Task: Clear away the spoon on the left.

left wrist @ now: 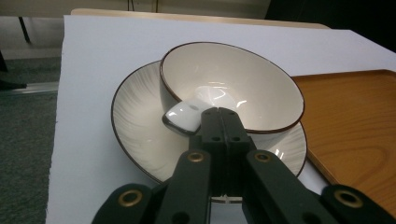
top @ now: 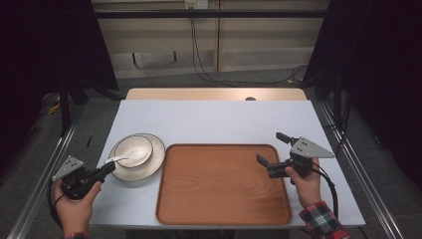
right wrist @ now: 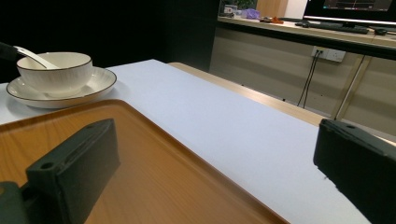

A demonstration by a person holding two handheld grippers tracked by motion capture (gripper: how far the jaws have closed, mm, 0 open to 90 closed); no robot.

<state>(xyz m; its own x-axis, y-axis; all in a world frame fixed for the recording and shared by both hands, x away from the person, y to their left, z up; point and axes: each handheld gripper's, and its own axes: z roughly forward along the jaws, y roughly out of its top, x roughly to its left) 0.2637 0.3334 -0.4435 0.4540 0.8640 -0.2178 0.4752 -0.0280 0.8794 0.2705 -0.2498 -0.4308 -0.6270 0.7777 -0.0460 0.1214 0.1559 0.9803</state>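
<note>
The left gripper point(top: 105, 169) reaches in level from the table's left edge, its jaws closed together at the handle end of the white spoon point(left wrist: 183, 115); whether they pinch it is hidden. The spoon lies in the bowl point(top: 130, 150) on the plate point(top: 155, 158), near that edge. The right gripper point(top: 271, 149) hangs wide open over the tray's point(top: 224, 199) right edge.

The high view looks forward and down over the whole white worktop point(top: 214, 119). The left gripper view sits low and very near the cream dark-rimmed ceramic bowl point(left wrist: 231, 84), looking along its tongs. The right gripper view skims the brown wooden tray point(right wrist: 140, 163), facing the same bowl point(right wrist: 56, 70) from afar.
</note>
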